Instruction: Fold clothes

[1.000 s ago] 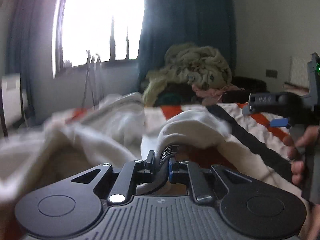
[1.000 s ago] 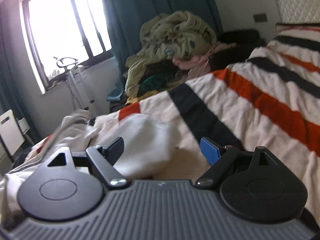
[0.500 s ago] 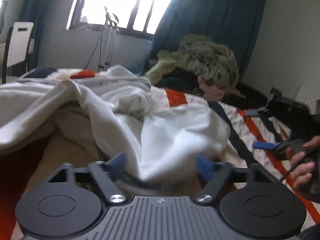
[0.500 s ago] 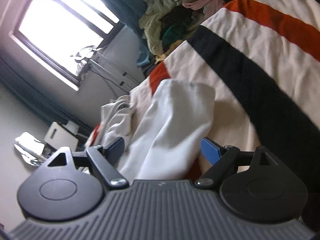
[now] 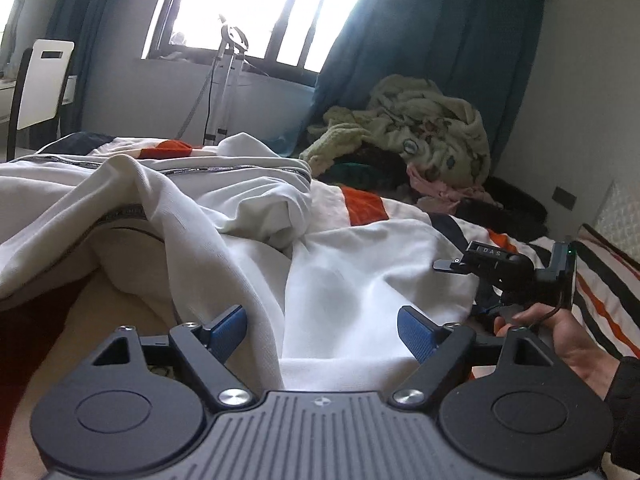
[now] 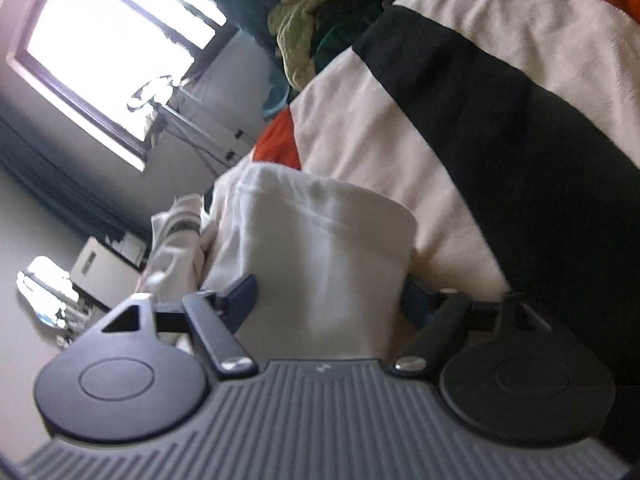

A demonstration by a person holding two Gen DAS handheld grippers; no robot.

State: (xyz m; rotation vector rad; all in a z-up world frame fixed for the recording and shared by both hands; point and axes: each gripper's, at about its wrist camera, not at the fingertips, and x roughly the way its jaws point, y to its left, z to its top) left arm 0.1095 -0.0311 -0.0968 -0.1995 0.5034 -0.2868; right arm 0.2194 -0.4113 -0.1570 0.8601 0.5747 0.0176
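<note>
Striped bedding [image 5: 612, 292] fills the left wrist view, where a white garment [image 5: 360, 272] lies rumpled across the middle and the left tool [image 5: 320, 326] hangs spread wide, holding nothing. From the right wrist view, the right tool [image 6: 328, 300] gapes around a folded-over flap of the garment without pinching; judging by this, a fold is in hand, and closing on an edge comes next.

The left gripper [image 5: 320, 326] is built of black linkage arms on round discs, joined by silver screws, over a ribbed grey body; blue pads are fitted to its fingers [image 5: 226, 327]; a dark sleeve [image 5: 624, 396] is worn.
</note>
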